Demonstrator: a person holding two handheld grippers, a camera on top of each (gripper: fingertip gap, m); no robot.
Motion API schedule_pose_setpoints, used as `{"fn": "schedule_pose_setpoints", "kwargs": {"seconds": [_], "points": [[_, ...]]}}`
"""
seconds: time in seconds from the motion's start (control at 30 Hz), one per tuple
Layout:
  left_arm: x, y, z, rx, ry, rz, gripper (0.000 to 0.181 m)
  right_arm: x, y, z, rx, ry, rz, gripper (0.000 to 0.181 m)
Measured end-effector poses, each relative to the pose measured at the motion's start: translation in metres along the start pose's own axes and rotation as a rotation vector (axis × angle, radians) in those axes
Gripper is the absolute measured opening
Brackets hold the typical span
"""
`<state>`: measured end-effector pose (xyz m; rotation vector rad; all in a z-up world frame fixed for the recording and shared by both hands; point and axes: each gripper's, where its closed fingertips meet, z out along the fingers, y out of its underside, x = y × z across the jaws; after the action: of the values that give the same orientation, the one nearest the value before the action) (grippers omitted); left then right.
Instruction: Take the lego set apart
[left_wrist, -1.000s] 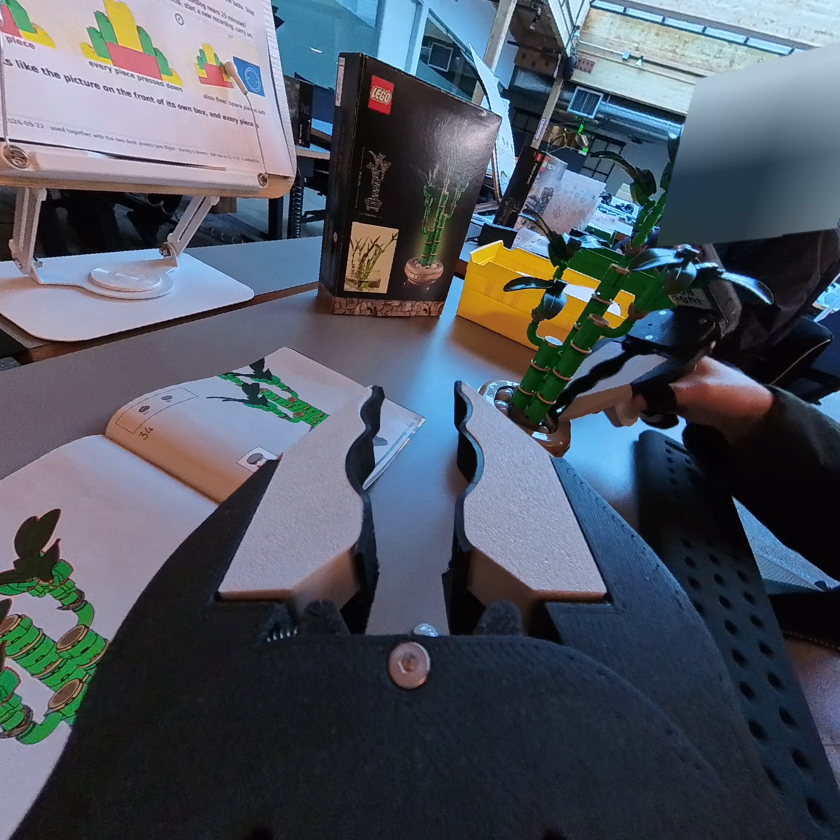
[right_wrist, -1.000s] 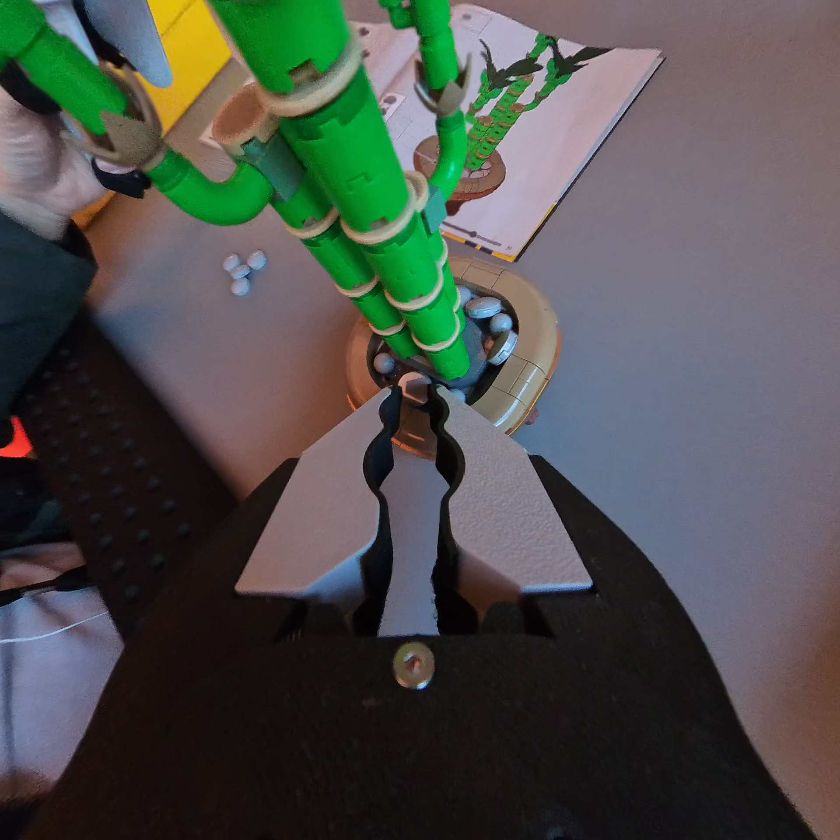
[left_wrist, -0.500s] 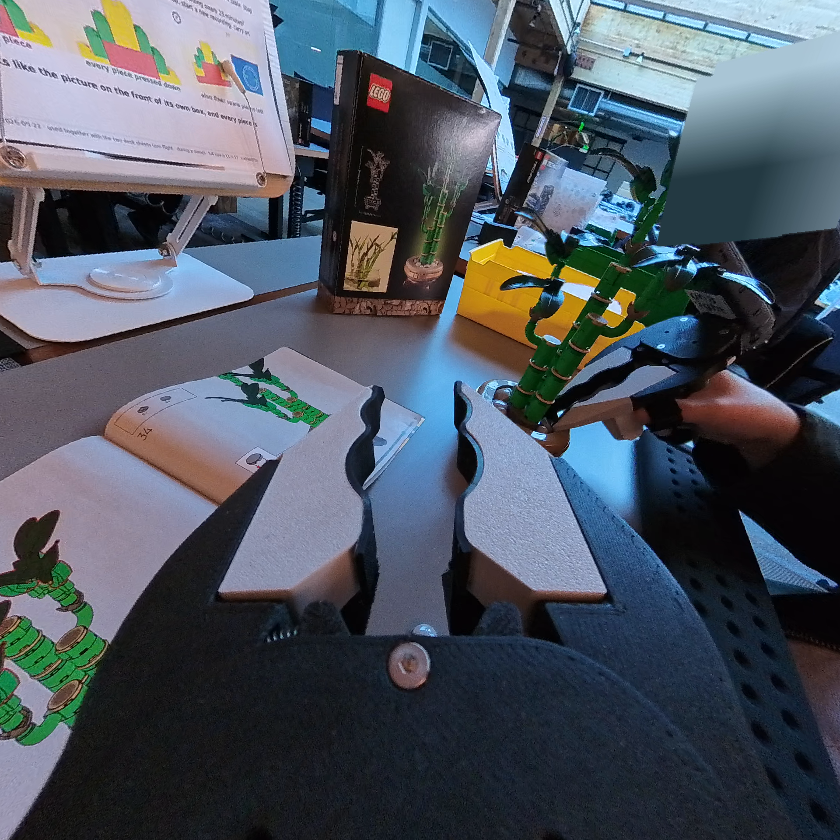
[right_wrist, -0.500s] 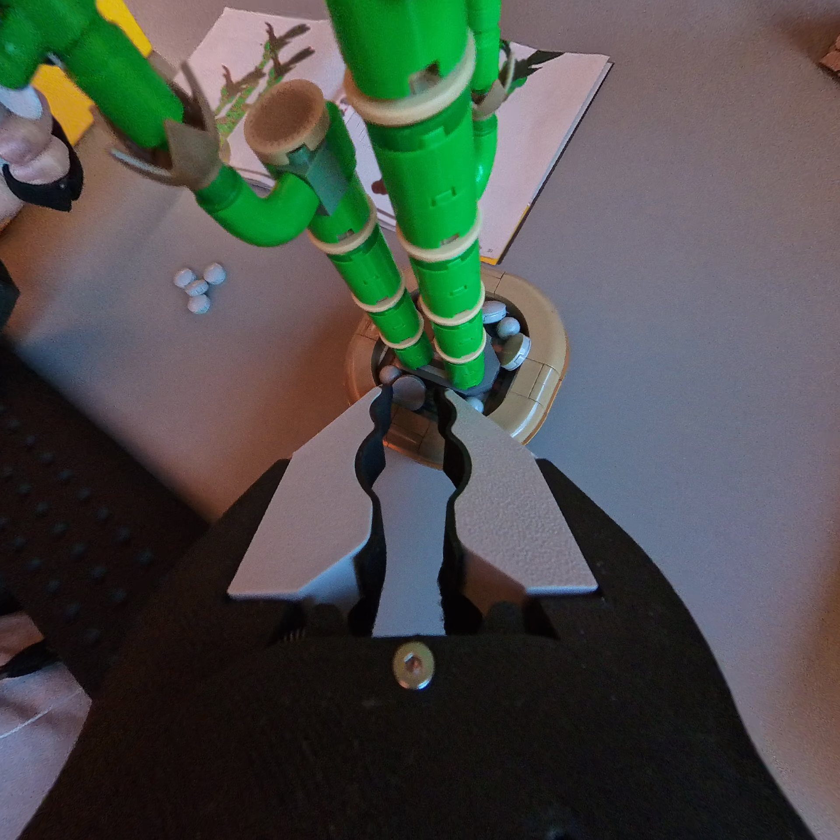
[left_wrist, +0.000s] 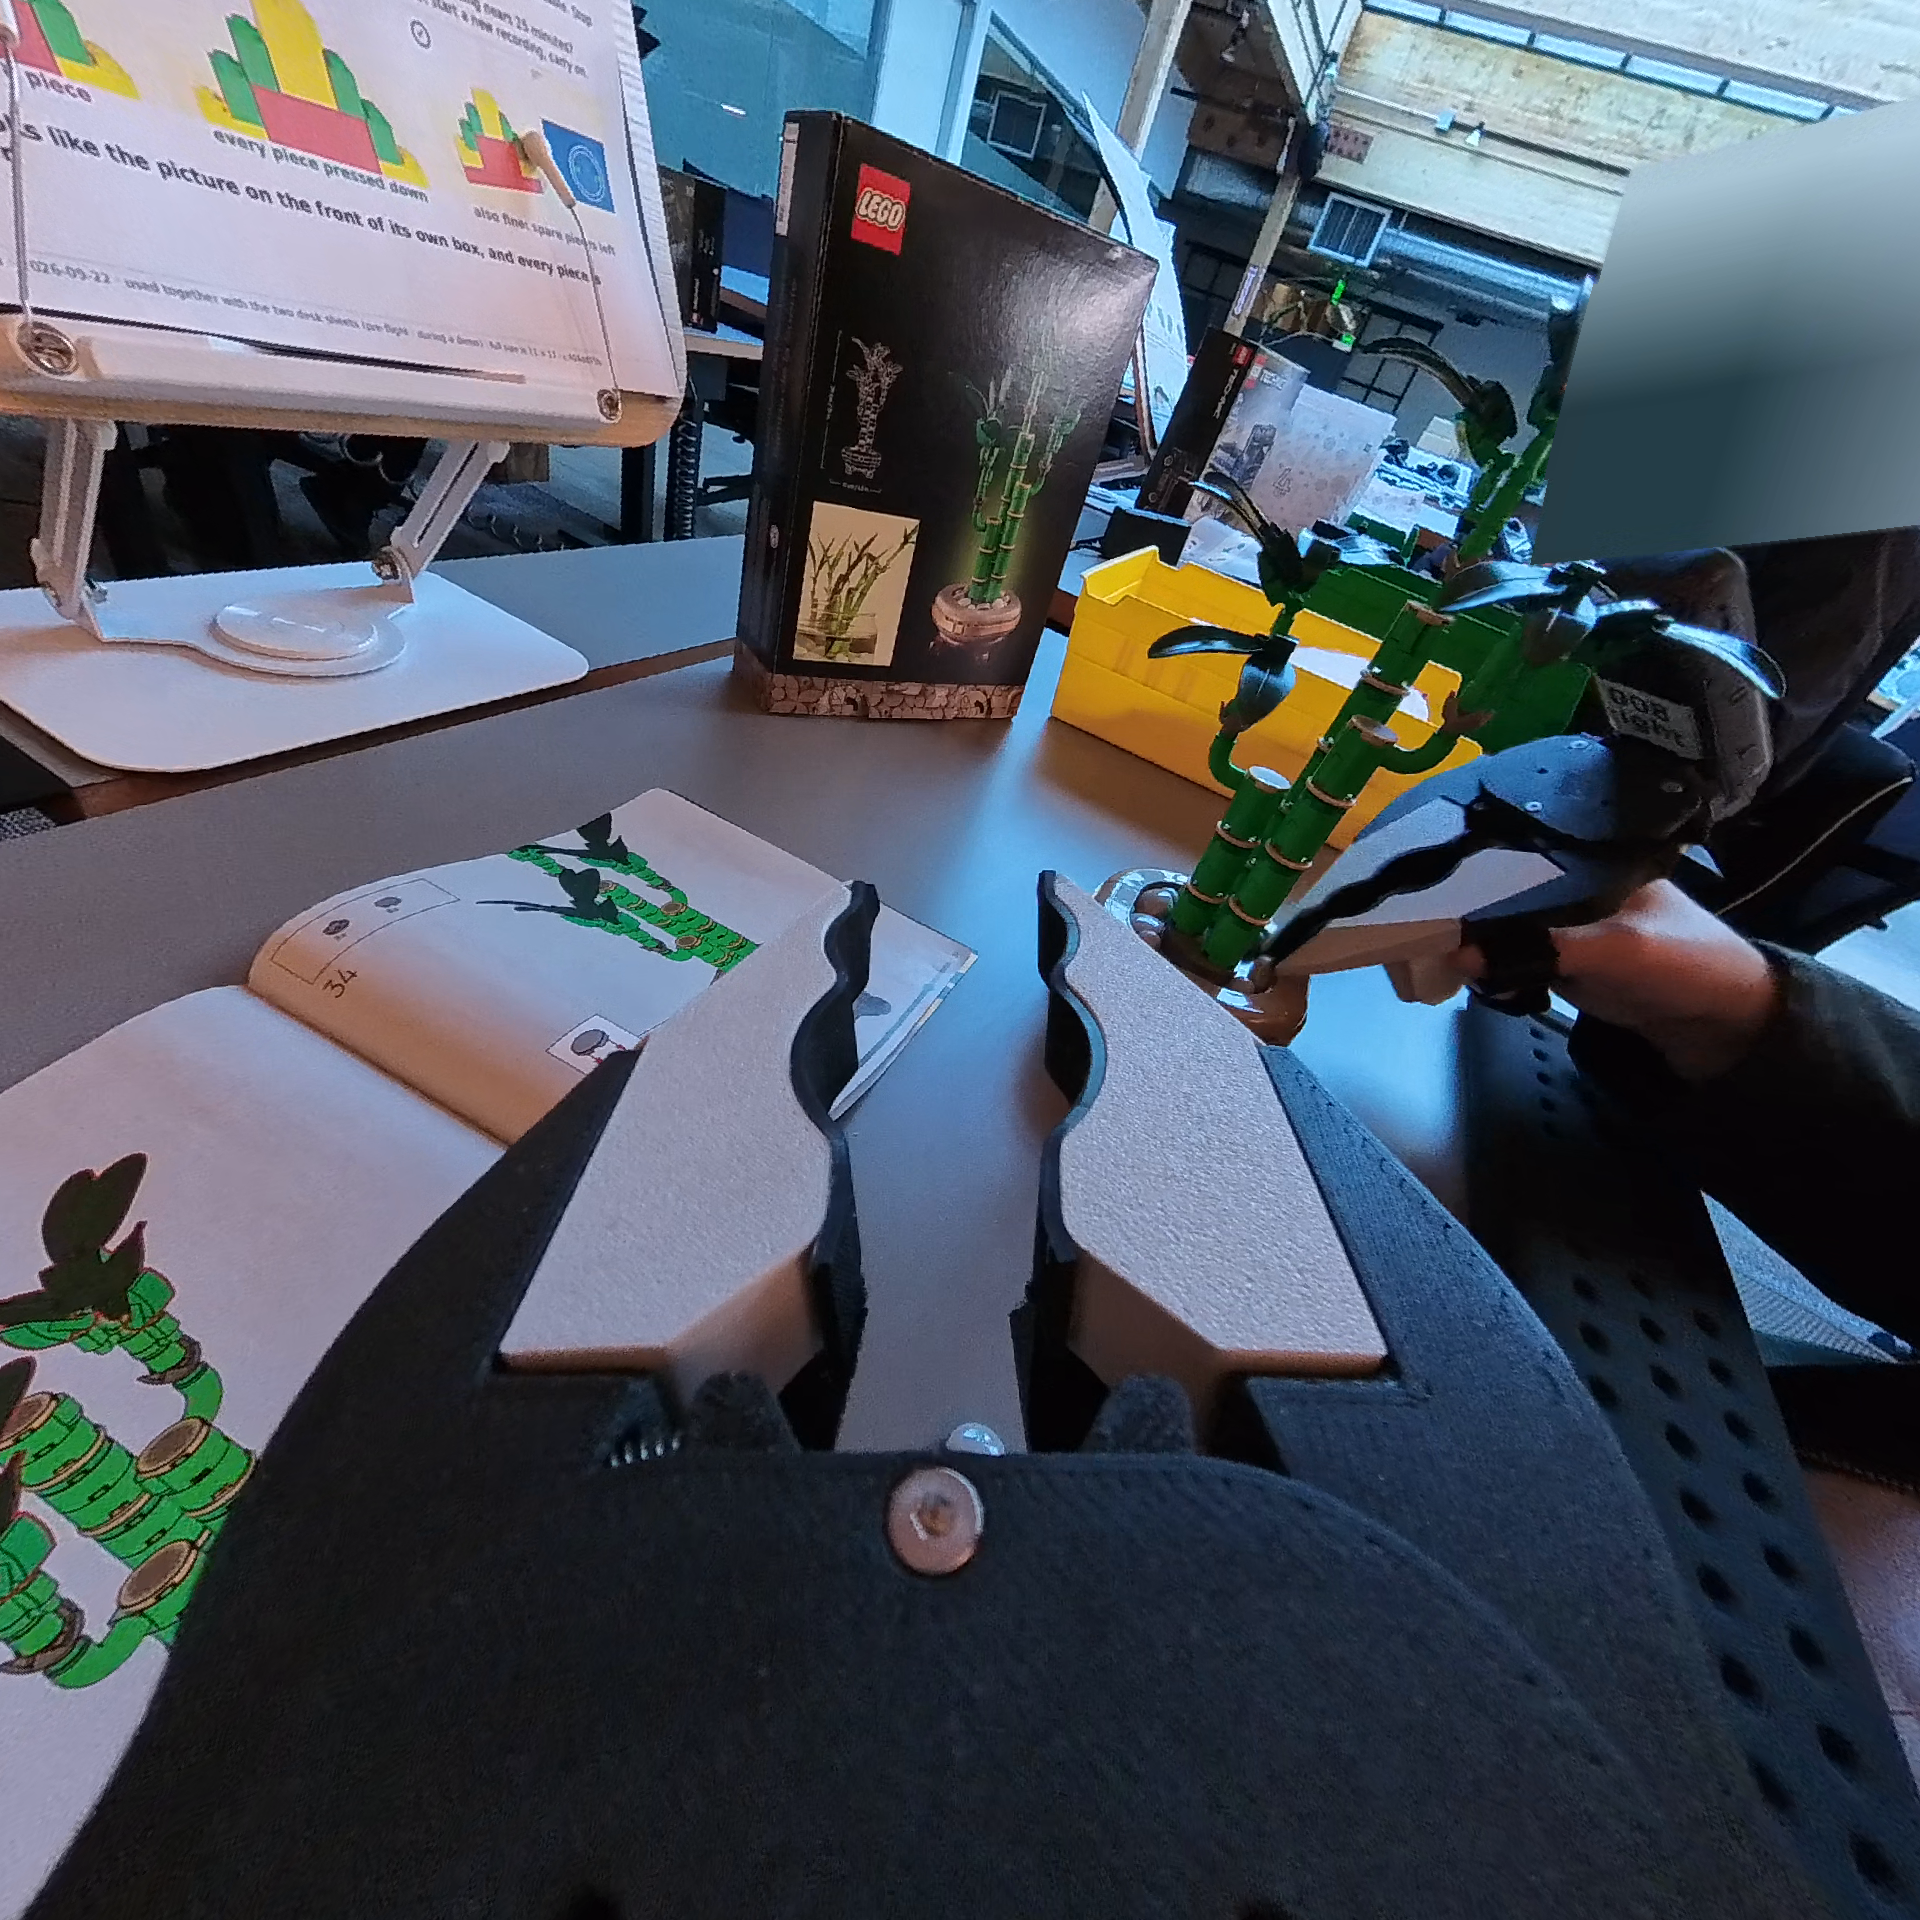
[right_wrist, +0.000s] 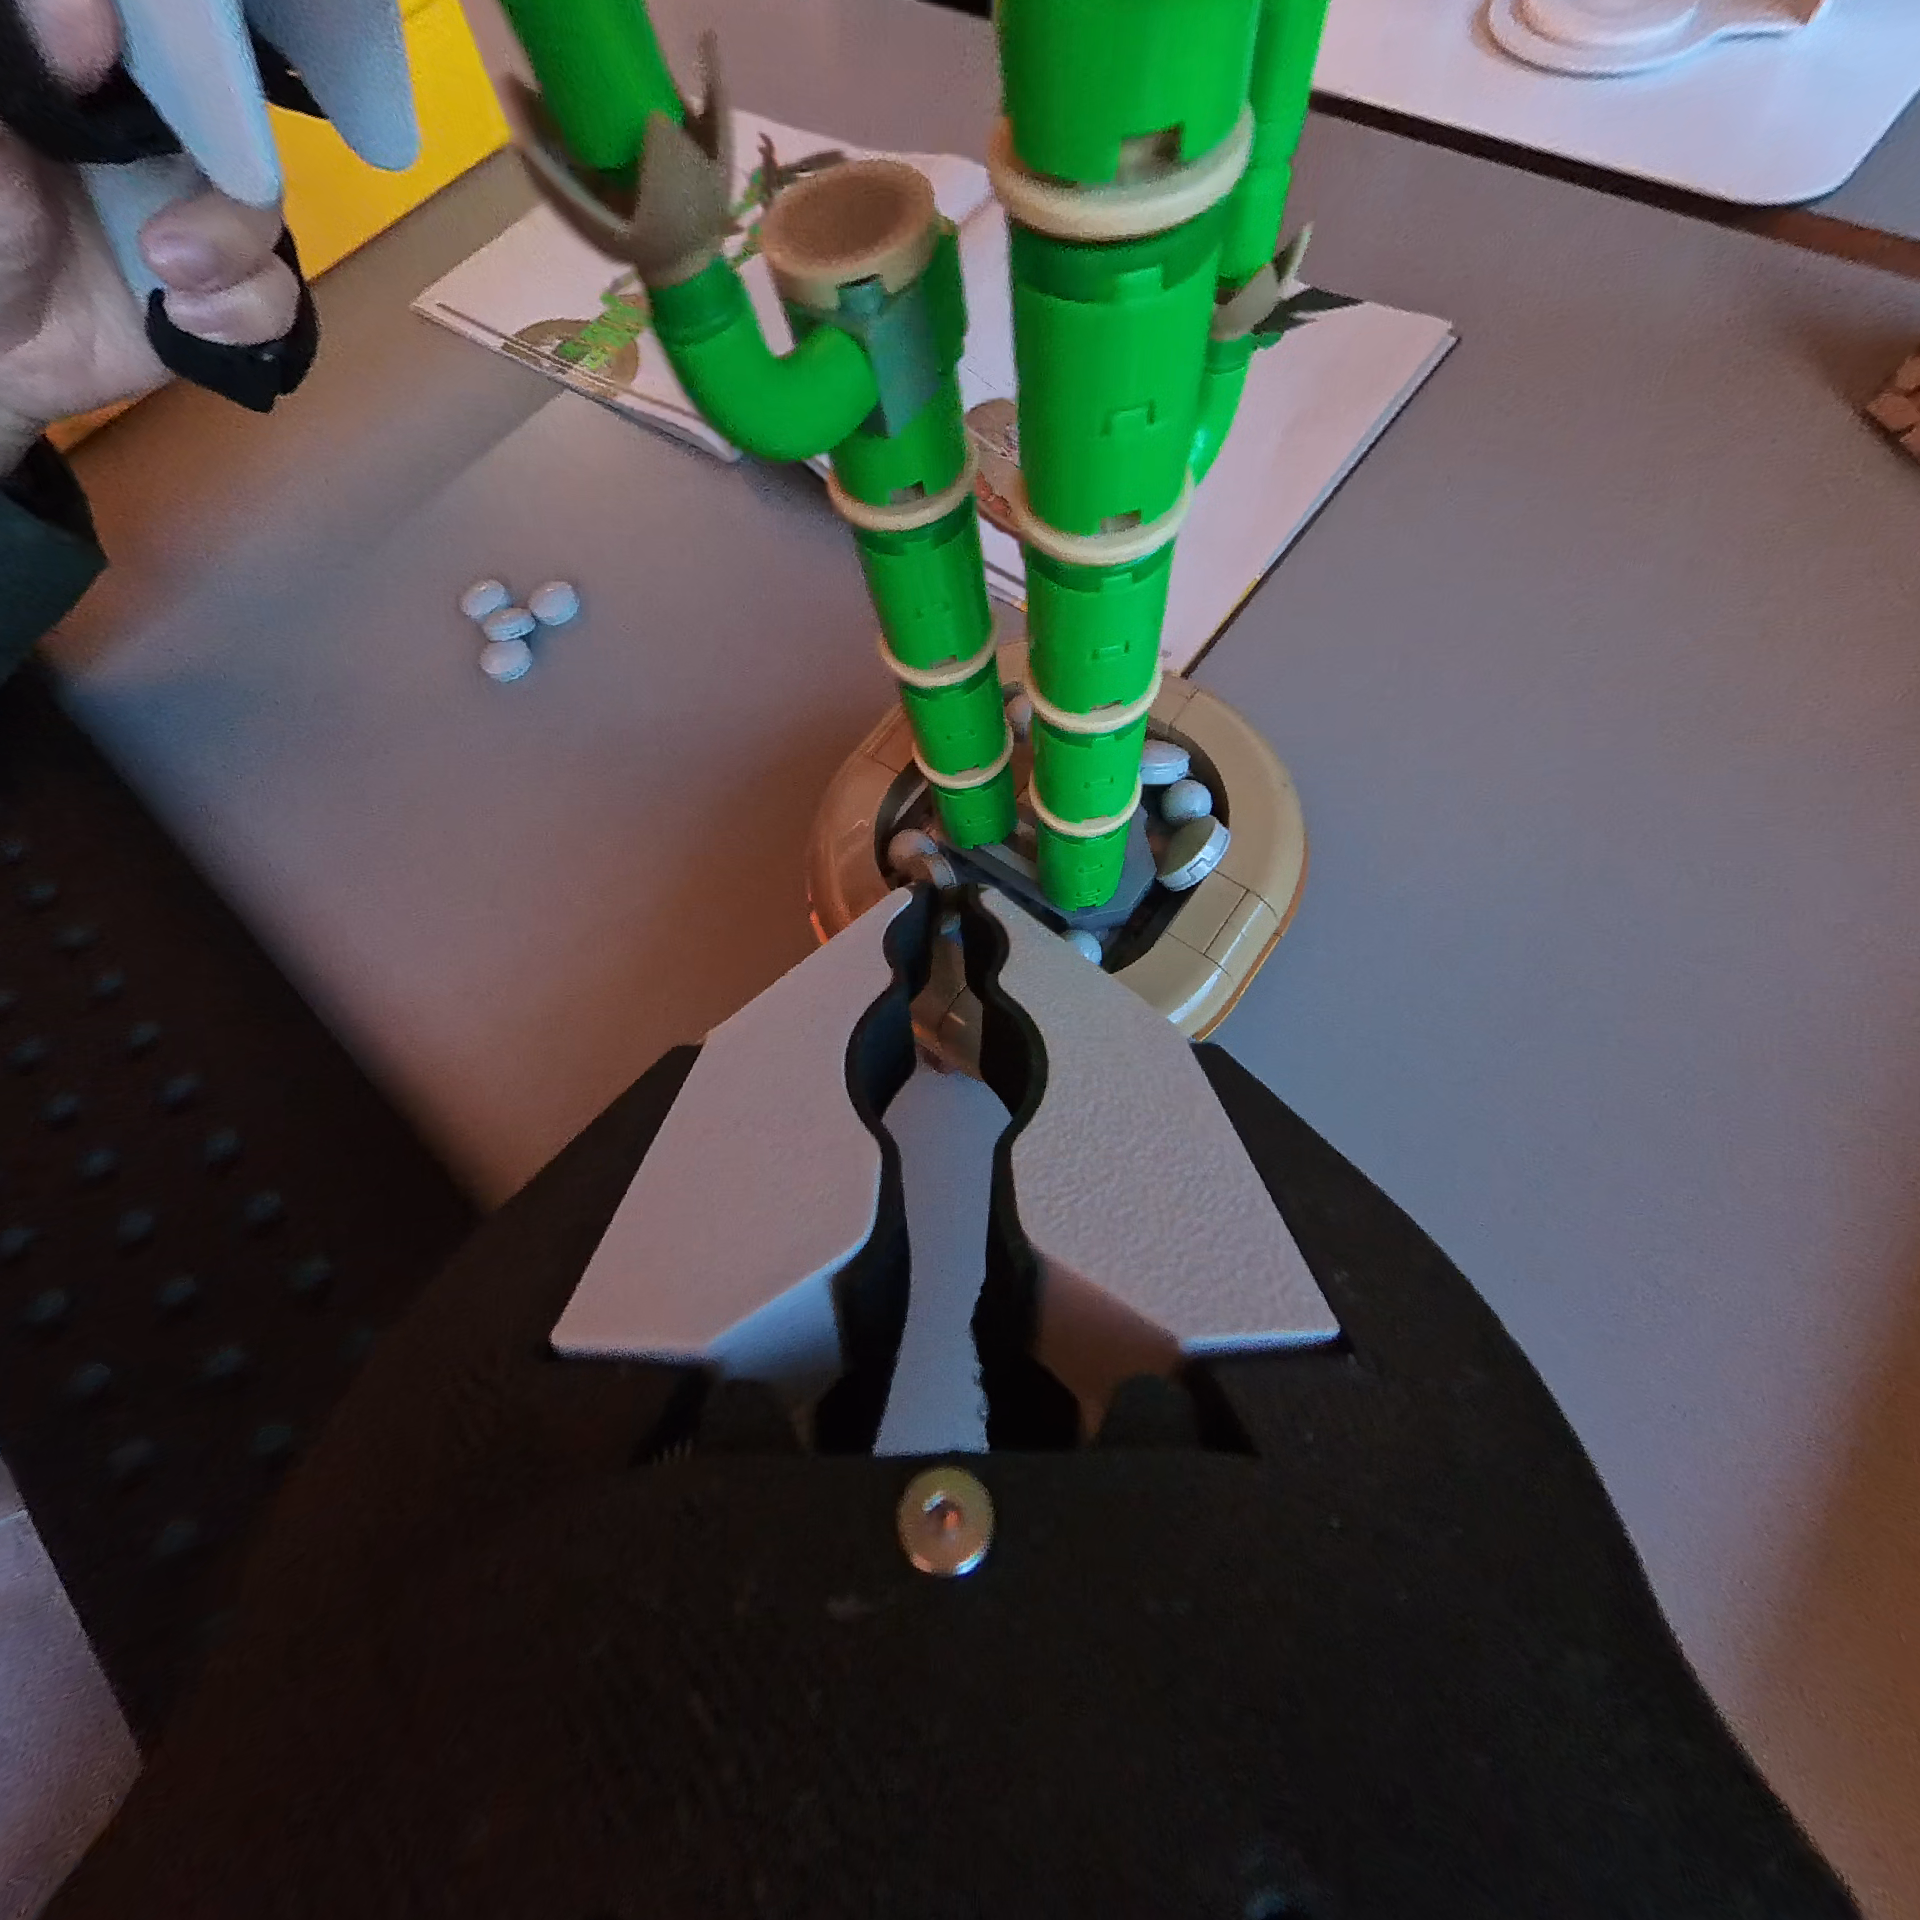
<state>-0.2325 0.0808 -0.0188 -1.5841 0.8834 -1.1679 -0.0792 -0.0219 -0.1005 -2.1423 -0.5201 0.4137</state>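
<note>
Right wrist view: right gripper (right_wrist: 945, 904) points down into the tan pot (right_wrist: 1262, 821), tips at its near rim.
Right gripper state: fingers nearly together with a narrow gap; whether they pinch a piece cannot be told.
Bamboo model (right_wrist: 1101, 582): green stalks stand upright in the pot on the grey table (right_wrist: 1558, 831).
Grey pebbles (right_wrist: 514, 629): four lie loose on the table, left of the pot; more sit inside the pot.
Left gripper (left_wrist: 951, 914): fingers spread, nothing between them, above the table beside the open booklet (left_wrist: 416, 997).
Background: black box (left_wrist: 925, 436) and yellow bin (left_wrist: 1153, 665) stand behind the model.
</note>
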Motion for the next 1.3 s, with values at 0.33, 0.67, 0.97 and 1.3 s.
{"fn": "schedule_pose_setpoints", "kwargs": {"seconds": [0.33, 0.67, 0.97, 1.3], "points": [[-0.001, 0.0, 0.0, 0.001, -0.002, -0.003, 0.03, -0.016, -0.006, -0.004, 0.065, -0.047, -0.12, 0.003], [-0.007, -0.002, -0.004, 0.018, -0.017, -0.027, 0.031, -0.124, -0.027, 0.052, 0.062, -0.071, -0.781, 0.003], [-0.005, -0.008, -0.007, 0.039, 0.004, -0.046, 0.031, -0.133, -0.019, 0.128, -0.056, 0.007, -1.291, 0.003], [-0.001, -0.013, -0.01, 0.055, 0.027, -0.058, 0.031, -0.124, -0.02, 0.115, -0.088, 0.004, -1.218, 0.013]]}}
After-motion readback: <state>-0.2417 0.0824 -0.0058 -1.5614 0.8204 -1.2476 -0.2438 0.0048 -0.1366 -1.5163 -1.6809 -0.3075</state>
